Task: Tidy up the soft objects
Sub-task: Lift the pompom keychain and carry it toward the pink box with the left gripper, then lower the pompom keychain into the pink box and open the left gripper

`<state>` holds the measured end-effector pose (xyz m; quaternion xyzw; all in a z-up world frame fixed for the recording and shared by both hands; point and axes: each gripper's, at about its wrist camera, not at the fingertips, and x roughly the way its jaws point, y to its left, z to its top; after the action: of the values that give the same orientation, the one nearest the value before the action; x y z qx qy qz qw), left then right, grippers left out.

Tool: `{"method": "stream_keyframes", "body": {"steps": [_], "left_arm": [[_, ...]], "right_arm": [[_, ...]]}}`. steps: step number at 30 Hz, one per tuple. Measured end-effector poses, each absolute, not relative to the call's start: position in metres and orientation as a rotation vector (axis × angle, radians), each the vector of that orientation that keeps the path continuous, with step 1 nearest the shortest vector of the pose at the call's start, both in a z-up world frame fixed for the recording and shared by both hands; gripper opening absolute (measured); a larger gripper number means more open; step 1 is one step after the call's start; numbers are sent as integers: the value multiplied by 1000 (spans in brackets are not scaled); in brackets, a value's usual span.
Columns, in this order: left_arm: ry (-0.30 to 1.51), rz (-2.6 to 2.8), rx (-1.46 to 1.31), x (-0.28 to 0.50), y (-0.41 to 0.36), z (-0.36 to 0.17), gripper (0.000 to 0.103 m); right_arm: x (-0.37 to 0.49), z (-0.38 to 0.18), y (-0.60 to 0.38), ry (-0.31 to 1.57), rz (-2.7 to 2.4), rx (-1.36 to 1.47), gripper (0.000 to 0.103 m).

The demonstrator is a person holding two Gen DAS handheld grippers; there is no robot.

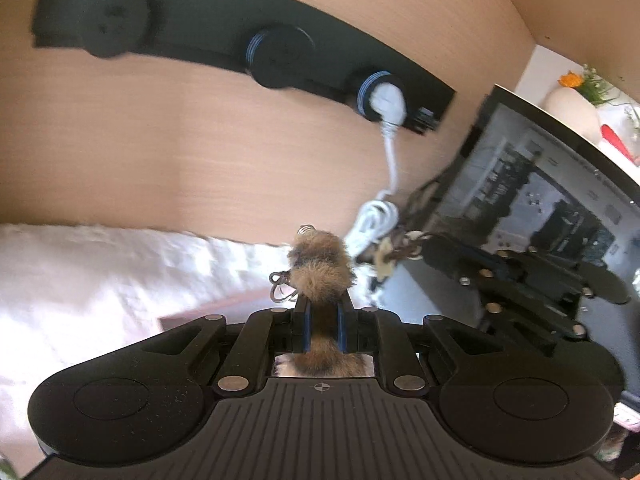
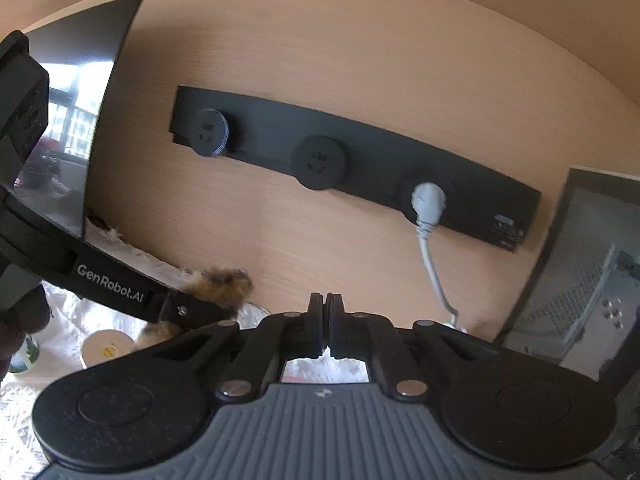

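Observation:
My left gripper is shut on a brown furry keychain toy that sticks out past the fingertips, with a small metal ring at its left. It is held above a white fluffy cloth. In the right wrist view the left gripper shows at the left with the furry toy in its tips. My right gripper is shut with nothing between its fingers. In the left wrist view the right gripper sits to the right, tips by a small beige and brown thing; its state is unclear there.
A wooden wall holds a black socket strip with a white plug and cable. A dark monitor stands at the right. A mirror panel stands at the left. A white cup sits on the cloth.

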<state>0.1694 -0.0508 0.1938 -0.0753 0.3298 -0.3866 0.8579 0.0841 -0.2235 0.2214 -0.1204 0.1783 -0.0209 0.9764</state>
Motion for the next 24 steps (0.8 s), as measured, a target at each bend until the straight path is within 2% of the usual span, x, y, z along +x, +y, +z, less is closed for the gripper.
{"method": "stream_keyframes", "body": {"steps": [11, 15, 19, 24], "left_arm": [[790, -898, -288, 195, -79, 163, 15], [806, -857, -137, 199, -106, 129, 21], [866, -756, 52, 211, -126, 85, 22], [796, -685, 68, 215, -115, 84, 23]], "right_arm": [[90, 206, -247, 387, -65, -229, 3], [96, 194, -256, 424, -57, -201, 3], [108, 168, -269, 503, -28, -119, 3], [126, 133, -284, 601, 19, -18, 3]]}}
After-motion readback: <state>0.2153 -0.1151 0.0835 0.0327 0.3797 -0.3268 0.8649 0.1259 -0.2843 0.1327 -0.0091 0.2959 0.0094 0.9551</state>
